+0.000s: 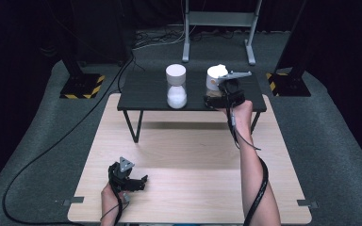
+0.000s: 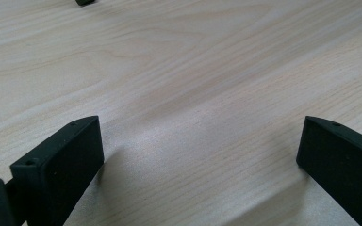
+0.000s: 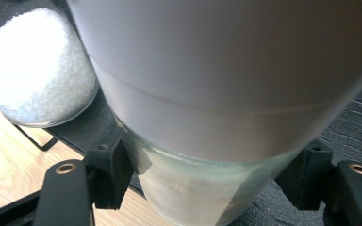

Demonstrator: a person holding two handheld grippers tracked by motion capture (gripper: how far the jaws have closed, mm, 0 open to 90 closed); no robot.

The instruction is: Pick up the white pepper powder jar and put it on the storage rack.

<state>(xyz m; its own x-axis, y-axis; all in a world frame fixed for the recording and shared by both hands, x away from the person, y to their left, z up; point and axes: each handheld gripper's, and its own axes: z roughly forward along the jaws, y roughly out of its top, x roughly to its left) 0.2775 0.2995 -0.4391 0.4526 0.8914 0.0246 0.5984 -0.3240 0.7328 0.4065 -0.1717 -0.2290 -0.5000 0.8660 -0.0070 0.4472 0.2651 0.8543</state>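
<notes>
Right gripper [image 1: 218, 87] reaches forward, arm outstretched, jaws clamped; left gripper [image 1: 143, 179] rests low, jaws spread wide.

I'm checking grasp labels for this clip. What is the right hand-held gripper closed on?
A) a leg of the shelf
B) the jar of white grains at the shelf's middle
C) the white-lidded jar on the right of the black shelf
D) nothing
C: the right hand-held gripper has its jaws pressed against both sides of the white-lidded jar on the black shelf.

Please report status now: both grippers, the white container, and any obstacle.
Right gripper shut on white container, on black shelf. Left gripper open over wooden table. Second jar stands beside, apart.
</notes>
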